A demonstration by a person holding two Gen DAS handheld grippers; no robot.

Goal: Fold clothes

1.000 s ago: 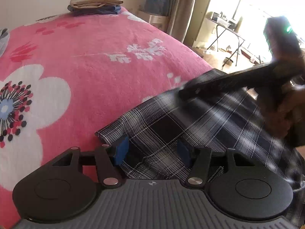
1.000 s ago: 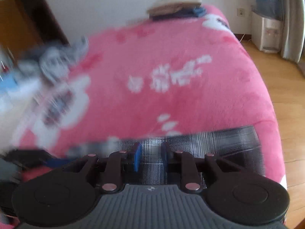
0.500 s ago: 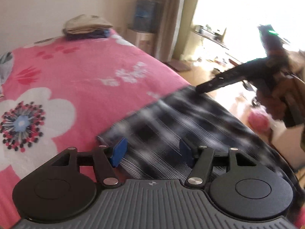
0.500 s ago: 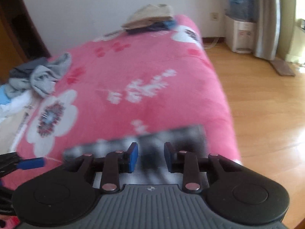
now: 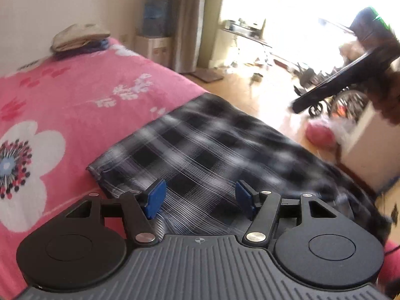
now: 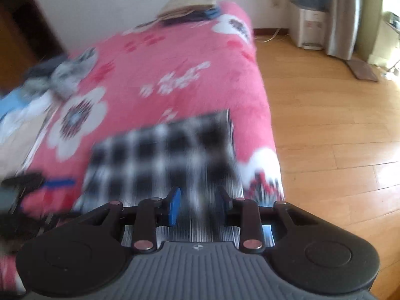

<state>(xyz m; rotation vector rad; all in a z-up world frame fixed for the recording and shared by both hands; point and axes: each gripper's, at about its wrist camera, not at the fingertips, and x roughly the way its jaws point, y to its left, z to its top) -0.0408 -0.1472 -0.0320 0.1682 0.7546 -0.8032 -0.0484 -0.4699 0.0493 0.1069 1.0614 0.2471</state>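
A black-and-white plaid garment (image 5: 212, 150) lies folded flat on the pink flowered bed cover (image 5: 75, 95), close to the bed's right edge. My left gripper (image 5: 200, 197) hovers open over the garment's near edge, with nothing between its blue pads. In the right wrist view the same plaid garment (image 6: 162, 155) shows blurred, and my right gripper (image 6: 198, 206) stands open above its near part, holding nothing. From the left wrist view the right gripper (image 5: 300, 105) hangs in the air beyond the bed's edge, held by a hand (image 5: 385, 92).
A stack of folded clothes (image 6: 190, 5) sits at the bed's far end. Loose grey and blue clothes (image 6: 62, 72) are piled at the left. Wooden floor (image 6: 325, 125) runs along the right edge, with a water dispenser (image 6: 307, 12) by the wall.
The right gripper has lifted off the plaid garment, moved up and away to the right, and its jaws stand wider. The left gripper has risen a little. The garment stays flat.
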